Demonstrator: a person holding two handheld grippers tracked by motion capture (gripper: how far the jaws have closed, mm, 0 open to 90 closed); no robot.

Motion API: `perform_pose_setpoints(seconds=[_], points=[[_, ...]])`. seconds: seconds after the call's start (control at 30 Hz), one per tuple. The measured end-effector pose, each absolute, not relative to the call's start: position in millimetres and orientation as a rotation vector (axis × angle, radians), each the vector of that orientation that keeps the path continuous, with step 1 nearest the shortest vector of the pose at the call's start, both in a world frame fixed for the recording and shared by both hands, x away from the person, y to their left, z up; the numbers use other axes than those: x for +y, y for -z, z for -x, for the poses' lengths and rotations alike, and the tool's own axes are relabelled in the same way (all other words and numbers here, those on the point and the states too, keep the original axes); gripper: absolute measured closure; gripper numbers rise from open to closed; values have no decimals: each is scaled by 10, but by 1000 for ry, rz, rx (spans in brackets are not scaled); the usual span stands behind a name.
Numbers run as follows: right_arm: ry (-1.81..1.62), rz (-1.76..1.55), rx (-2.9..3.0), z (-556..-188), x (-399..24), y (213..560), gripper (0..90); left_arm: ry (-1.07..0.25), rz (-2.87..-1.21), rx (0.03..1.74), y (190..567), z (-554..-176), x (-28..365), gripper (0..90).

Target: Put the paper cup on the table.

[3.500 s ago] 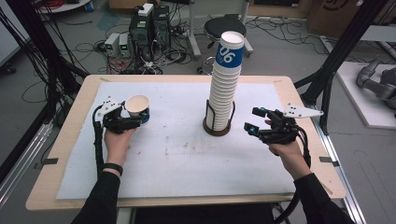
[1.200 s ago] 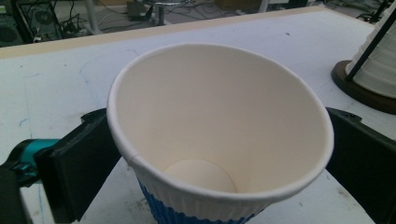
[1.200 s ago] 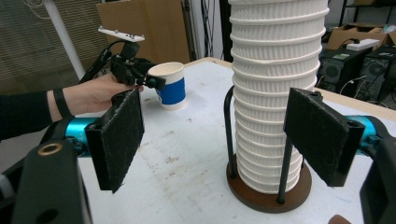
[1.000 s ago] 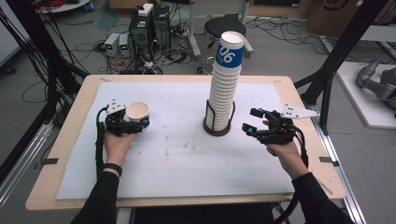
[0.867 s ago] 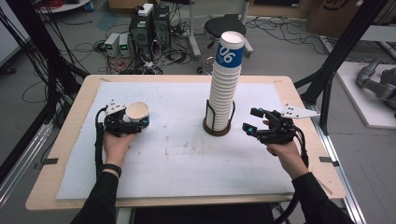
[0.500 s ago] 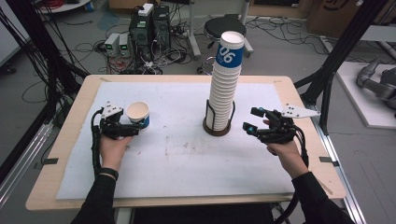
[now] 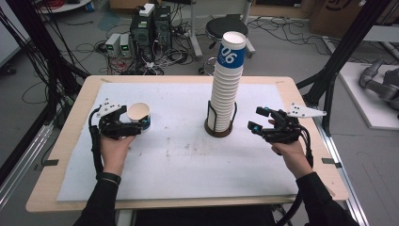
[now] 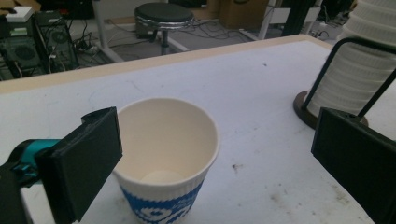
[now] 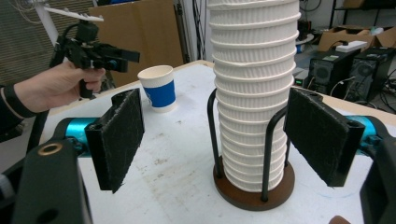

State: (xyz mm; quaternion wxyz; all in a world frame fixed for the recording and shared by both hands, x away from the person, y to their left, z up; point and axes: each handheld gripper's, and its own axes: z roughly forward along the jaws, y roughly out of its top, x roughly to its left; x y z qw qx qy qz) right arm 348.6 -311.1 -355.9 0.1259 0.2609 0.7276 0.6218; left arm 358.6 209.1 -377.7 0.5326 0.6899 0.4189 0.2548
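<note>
Left gripper view: cup point(image 8: 166, 158) upright on worktop point(image 8: 261, 98), left of stack point(image 7: 225, 84). Left gripper point(image 8: 210, 154) spread, clear of cup. Right gripper point(image 9: 224, 135) spread, empty. Cup's light, thin paper, crushes easily; pinch gently mid-wall w/ both pads.

1. Left gripper point(image 7: 123, 123): handheld black tool body, black pistol-style handle, grey three-cornered plate on top dotted with small dark holes; teal blocks behind two flat, rectangular black jaws; black cable trailing from it along the forearm.
2. Right gripper point(image 7: 258, 120): same black build, pale grey three-cornered plate with small holes, teal mounts at the jaw bases, jaw faces covered in coarse black textured padding; a round brass-coloured fitting set in the black housing; looped black cable behind the hand.
3. Person's sleeves point(image 7: 101, 205): long, black, reaching the wrists; a dark band on the left wrist.
</note>
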Motion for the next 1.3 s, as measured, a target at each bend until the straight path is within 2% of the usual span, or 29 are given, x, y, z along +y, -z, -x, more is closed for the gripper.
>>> perform_pose_setpoints(seconds=[0.23, 0.7, 1.3], points=[[-1774, -761, 2118, -3481, -3148, 3554, 209, -593, -1697, 883, 3599, -3548, 1892, 19], [-1715, -723, 2117, -3451, -3187, 3447, 209, -433, -1744, 607, 3370, -3448, 1409, 19], [-1703, -673, 2140, -3405, -3101, 3374, 209, -407, -1738, 586, 3290, -3395, 1361, 19]])
